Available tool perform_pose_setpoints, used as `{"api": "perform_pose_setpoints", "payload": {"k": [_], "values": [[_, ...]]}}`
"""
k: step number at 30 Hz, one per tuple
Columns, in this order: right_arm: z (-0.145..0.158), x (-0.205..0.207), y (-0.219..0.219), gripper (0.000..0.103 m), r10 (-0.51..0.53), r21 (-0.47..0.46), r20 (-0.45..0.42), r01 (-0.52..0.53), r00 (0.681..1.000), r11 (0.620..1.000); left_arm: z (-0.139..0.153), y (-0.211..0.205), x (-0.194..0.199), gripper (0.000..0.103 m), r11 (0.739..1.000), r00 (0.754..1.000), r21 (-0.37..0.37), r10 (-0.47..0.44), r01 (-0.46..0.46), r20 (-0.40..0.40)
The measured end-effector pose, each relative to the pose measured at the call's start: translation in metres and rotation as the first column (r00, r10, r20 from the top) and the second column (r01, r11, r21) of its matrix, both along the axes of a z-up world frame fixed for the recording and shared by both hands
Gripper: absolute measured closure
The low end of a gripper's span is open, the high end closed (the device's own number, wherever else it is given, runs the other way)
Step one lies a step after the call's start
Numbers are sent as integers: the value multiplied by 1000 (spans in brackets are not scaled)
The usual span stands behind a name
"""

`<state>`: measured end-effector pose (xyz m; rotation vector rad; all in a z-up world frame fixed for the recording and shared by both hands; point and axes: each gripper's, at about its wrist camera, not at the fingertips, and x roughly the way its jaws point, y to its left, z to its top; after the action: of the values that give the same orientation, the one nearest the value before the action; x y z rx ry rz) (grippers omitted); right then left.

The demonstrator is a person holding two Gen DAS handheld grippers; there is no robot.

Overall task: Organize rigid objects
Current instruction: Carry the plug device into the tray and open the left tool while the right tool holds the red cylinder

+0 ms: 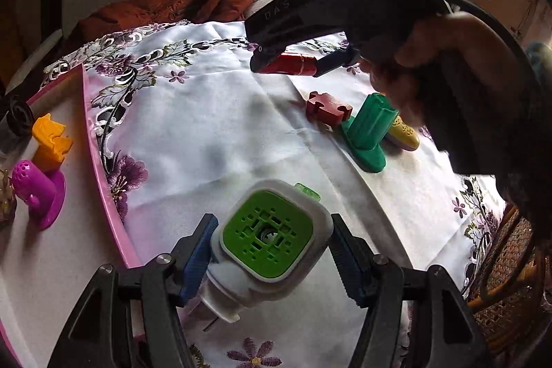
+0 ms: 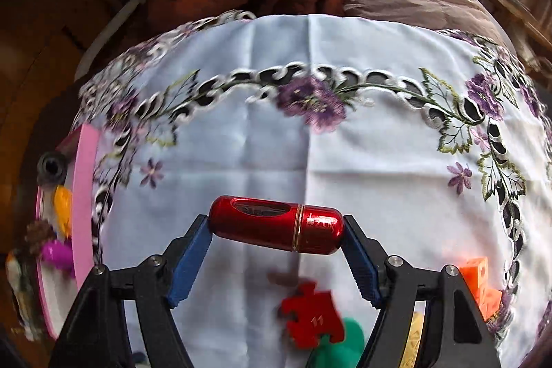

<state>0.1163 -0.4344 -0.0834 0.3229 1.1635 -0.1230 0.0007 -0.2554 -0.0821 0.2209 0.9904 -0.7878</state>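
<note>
- With both claws loaded, the sorting was mid-carry: the left claw (image 1: pixel 272 259) gripped a white plug-in device with a green grille (image 1: pixel 270 238) by its sides, beside the pink tray (image 1: pixel 103 168).
- The right claw (image 2: pixel 276 250) held a red capsule-shaped case (image 2: pixel 277 225) end to end, lifted above the cloth-covered bench (image 2: pixel 310 140).
- Next, each piece probably needed carrying over the tray rim and setting down clear of the orange piece (image 1: pixel 51 138) and magenta piece (image 1: pixel 38 192) already inside.
- Only the left view showed the green stand (image 1: pixel 371 133) upright, touching the red puzzle piece (image 1: pixel 327 107).
- Only the right view showed orange cubes (image 2: pixel 481 281), blurred, perhaps two.
</note>
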Motion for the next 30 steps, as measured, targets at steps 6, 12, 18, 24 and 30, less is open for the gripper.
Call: {"api": "perform_pose_setpoints", "payload": {"k": [6, 12, 18, 24, 30], "values": [[-6, -25, 53, 28, 181, -38, 38, -180, 983, 983, 11, 9, -11, 38, 1000, 999, 8, 12, -12, 32], [-18, -42, 59, 28, 197, -46, 88, -194, 976, 980, 26, 21, -23, 38, 1000, 997, 13, 19, -20, 78], [-18, -41, 65, 28, 217, -96, 106, -207, 970, 974, 39, 32, -28, 38, 999, 993, -1, 47, -47, 110], [-16, -41, 75, 28, 259, -152, 117, -241, 959, 959, 50, 48, -24, 38, 995, 990, -20, 100, -99, 103], [-16, -42, 97, 28, 332, -172, 126, -309, 935, 935, 54, 58, -20, 38, 991, 987, -34, 135, -132, 83]]}}
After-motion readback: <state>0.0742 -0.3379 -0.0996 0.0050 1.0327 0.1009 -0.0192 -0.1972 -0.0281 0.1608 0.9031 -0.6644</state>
